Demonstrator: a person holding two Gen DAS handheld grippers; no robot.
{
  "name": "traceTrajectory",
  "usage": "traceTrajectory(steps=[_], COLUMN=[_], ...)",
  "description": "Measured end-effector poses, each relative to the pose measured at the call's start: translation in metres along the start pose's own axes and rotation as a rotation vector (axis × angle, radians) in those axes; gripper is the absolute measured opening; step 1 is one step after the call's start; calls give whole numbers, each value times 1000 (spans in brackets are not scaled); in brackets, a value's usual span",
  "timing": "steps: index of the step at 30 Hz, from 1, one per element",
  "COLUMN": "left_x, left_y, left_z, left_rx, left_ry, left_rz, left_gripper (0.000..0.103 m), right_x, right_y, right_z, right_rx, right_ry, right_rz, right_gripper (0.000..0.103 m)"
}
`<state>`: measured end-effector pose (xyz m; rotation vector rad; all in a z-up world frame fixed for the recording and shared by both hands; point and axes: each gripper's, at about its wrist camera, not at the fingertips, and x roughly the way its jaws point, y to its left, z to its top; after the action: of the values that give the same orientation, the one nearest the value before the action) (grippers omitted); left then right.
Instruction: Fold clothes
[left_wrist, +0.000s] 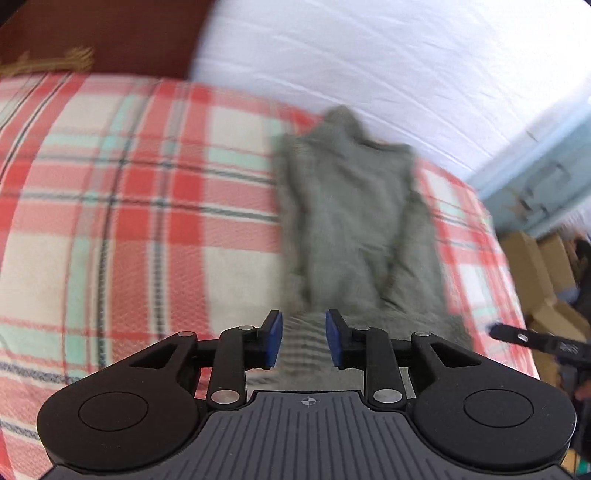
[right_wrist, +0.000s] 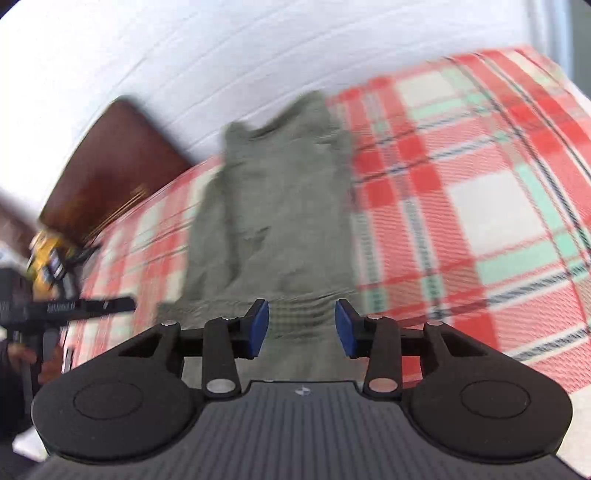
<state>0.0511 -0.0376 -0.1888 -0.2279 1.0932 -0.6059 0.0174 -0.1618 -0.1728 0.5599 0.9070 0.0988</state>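
1. While both views are motion-blurred, a grey top (left_wrist: 351, 221) lies flat on a plaid blanket (left_wrist: 129, 221) on the bed, sleeves folded in over the body, collar at the far end
2. Left tongs (left_wrist: 304, 341) sit over the near hem of the top, jaws partly open, blue pads (left_wrist: 275, 341) apart with the hem fabric seen between them; pads don't look to be pressing on it, nothing held
3. Right tongs (right_wrist: 302, 330) same state over the other part of the near hem, jaws partly open, pads (right_wrist: 258, 330) clear of the cloth, nothing held
4. Each view catches the other tool at its edge: right one at the right side of the left view (left_wrist: 532, 338), left one at the left side of the right view (right_wrist: 74, 306), a hand (right_wrist: 26, 363) under it
5. White sheet (left_wrist: 388, 66) beyond the blanket, dark wooden headboard (right_wrist: 110, 166) at the far corner
6. Cardboard boxes (left_wrist: 535, 266) off the bed's right side, too blurred for detail
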Motion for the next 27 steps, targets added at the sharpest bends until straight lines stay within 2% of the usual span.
traceTrajectory(steps=[2,4,6,8,11,15,18,20,22,26,27], left_x=[6,26,50,72,90,72,33,9,-4,-4,-1], left_y=[-17,-32,-38,-36,-33,-22,-14,-6,0,5,4], left_z=[-11,-23,-30,-31,-27,-18,-11,-14,-24,-59,-68], left_rx=[80,171,221,220,203,103,36,15,12,1,-3], left_ry=[57,107,135,144,150,125,14,-27,-19,82,103], left_rz=[-49,-29,13,36,33,4,14,39,70,72,73], left_gripper=[41,41,41,41,42,42,49,50,49,49,49], right_x=[12,27,43,60,80,74,53,41,33,25,25], right_y=[11,19,23,25,21,22,24,26,30,42,48], right_z=[-4,-8,-10,-9,-4,4,5,2,-6,-22,-24], right_rx=[-51,-103,-151,-185,-171,-143,-132,-123,-121,-128,-133], right_ry=[42,77,100,114,143,108,64,58,67,105,119], right_rz=[15,-6,-52,-107,-140,-130,-103,-72,-42,22,52], right_gripper=[45,45,45,43,42,43,45,45,45,44,39])
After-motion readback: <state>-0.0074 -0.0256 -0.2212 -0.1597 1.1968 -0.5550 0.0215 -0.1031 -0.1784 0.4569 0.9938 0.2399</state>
